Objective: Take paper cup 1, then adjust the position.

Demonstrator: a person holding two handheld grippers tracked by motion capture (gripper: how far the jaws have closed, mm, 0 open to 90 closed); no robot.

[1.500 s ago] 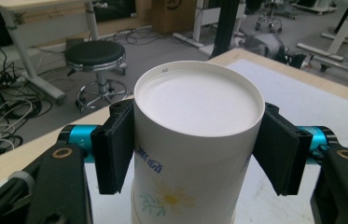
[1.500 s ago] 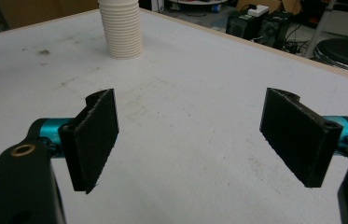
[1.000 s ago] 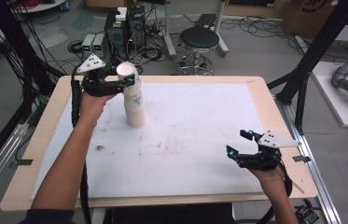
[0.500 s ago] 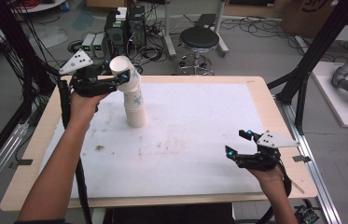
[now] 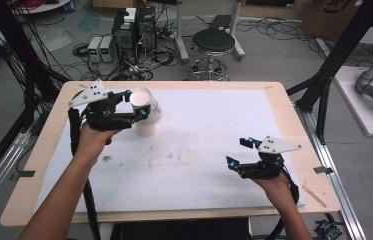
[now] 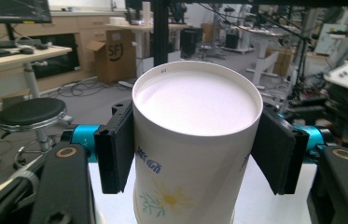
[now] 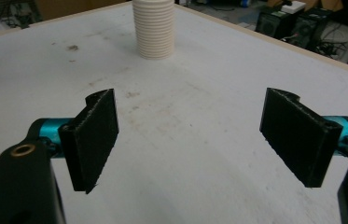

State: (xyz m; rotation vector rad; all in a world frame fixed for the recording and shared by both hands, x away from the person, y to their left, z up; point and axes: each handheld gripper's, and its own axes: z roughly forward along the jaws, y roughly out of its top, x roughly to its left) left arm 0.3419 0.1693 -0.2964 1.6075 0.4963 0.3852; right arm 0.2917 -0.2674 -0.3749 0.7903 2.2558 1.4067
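Table [image 5: 274,125], covered by a white mat, occupies the centre of the high view. Stack of paper cups [image 5: 147,127] stands at upper left of the mat; in the right gripper view the same stack [image 7: 153,30] sits at top centre, upside down, rims ribbed.

Progress, as judged: one cup [image 5: 146,105] is gripped at the top of the stack and tilted off it, so separation is under way. Setting that cup down and dealing with the rest of the stack appear to remain.

Left gripper [image 5: 134,104] is clamped on the cup; in the left gripper view both jaws press the cup [image 6: 195,154] walls, base facing the camera.

Right gripper [image 5: 238,152] hovers at lower right, jaws spread wide, holding nothing, well apart from the stack.
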